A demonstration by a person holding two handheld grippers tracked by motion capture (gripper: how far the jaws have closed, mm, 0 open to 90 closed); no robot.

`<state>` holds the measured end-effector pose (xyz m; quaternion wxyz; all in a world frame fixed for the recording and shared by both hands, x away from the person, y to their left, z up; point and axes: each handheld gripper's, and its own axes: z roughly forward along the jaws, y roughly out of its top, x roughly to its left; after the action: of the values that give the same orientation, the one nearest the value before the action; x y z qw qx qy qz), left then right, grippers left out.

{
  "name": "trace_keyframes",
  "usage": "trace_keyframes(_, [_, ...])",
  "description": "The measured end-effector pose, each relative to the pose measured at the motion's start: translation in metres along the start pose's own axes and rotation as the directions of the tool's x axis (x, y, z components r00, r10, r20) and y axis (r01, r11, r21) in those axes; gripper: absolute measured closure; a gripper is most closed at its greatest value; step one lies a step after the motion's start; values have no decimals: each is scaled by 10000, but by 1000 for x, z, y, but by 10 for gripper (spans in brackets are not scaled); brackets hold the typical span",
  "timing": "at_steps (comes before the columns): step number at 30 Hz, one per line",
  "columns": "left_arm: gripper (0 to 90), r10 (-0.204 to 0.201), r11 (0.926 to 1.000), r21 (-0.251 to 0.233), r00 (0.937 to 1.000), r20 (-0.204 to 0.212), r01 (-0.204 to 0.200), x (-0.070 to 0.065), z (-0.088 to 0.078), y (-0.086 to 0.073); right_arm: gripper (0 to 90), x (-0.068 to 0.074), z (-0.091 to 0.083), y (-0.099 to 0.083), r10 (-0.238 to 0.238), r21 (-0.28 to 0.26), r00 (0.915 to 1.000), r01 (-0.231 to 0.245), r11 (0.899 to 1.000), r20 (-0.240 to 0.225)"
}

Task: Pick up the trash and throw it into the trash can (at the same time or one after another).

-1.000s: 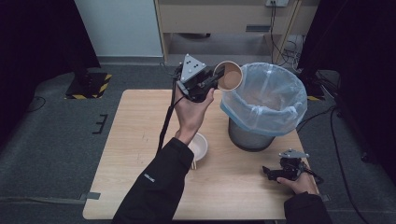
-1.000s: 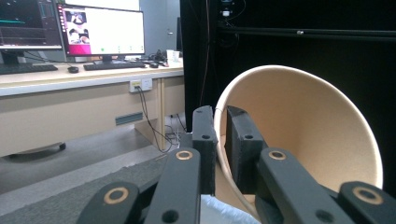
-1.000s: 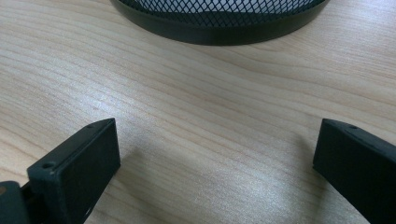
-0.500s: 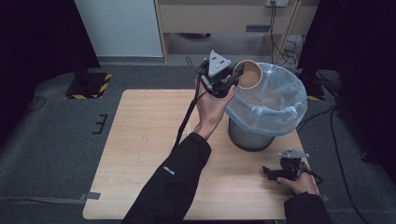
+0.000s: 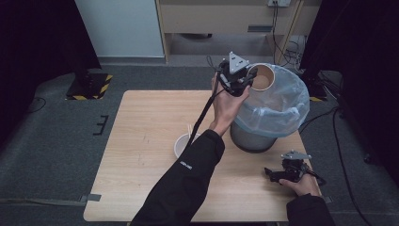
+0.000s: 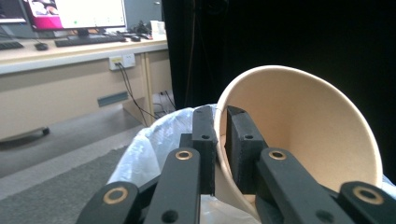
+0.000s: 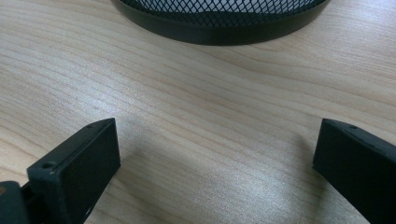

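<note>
the left gripper [image 5: 245, 81] is raised over the near-left rim of the round black mesh waste bin lined with a pale blue plastic bag [image 5: 277, 113], and its jaws are clamped on the wall of a tan paper cup [image 5: 262, 77]. in the left gripper view one black jaw sits outside the cup's rim and the other inside it, pinching the thin paper wall of the tan paper cup [image 6: 299, 140] between them, with the crumpled bag liner [image 6: 149, 144] just below. the cup is tipped on its side, its open mouth turned toward the camera in the high view, and it hangs above the bag's opening without touching the liner as far as can be seen.

the right gripper [image 5: 277, 175] rests low on the light wooden bench [image 5: 141, 141] near its front right corner, in front of the bin and apart from it. its jaws stand wide apart with nothing between them; in the right gripper view the bare wood grain of the bench [image 7: 210, 130] lies between the two jaws and the bin's black mesh base [image 7: 219, 18] curves across the top.

a white bowl [image 5: 181, 143] sits on the bench beside the left forearm, partly hidden by the dark sleeve [image 5: 188, 183].
</note>
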<state>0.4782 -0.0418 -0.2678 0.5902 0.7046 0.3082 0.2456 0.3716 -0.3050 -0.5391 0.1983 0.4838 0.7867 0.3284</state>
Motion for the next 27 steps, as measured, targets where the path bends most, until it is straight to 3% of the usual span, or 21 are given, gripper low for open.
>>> trace_keyframes(2, [801, -179, 9998, 59, 9995, 251, 178, 3, 7, -4, 8, 0, 0, 0, -3, 1, 10000, 3, 10000, 2])
trace_keyframes(5, [705, -122, 9999, 9, 9989, 455, 121, 6, 10, -7, 8, 0, 0, 0, -2, -1, 10000, 2, 10000, 3])
trace_keyframes(11, [605, 188, 9996, -235, 9976, 668, -173, 10, -5, -3, 8, 1, 0, 0, -29, 54, 10000, 30, 10000, -88])
trace_keyframes(14, [568, 331, 9989, -342, 9968, 723, -307, 16, -24, -2, 8, 1, 0, 0, -31, 54, 9999, 31, 10000, -97])
trace_keyframes(19, [523, 433, 9986, -316, 9982, 416, -420, 35, -65, -10, 8, 1, 0, 0, -32, 28, 10000, 33, 10000, -94])
trace_keyframes(23, [474, 476, 9989, 1, 9989, -18, -476, 53, -101, -28, 8, 1, 0, 0, -44, 29, 10000, 45, 10000, -89])
trace_keyframes(27, [460, -4, 9999, 144, 9993, -377, 9, 70, -133, -54, 8, 1, 0, 0, -66, 49, 9999, 67, 10000, -111])
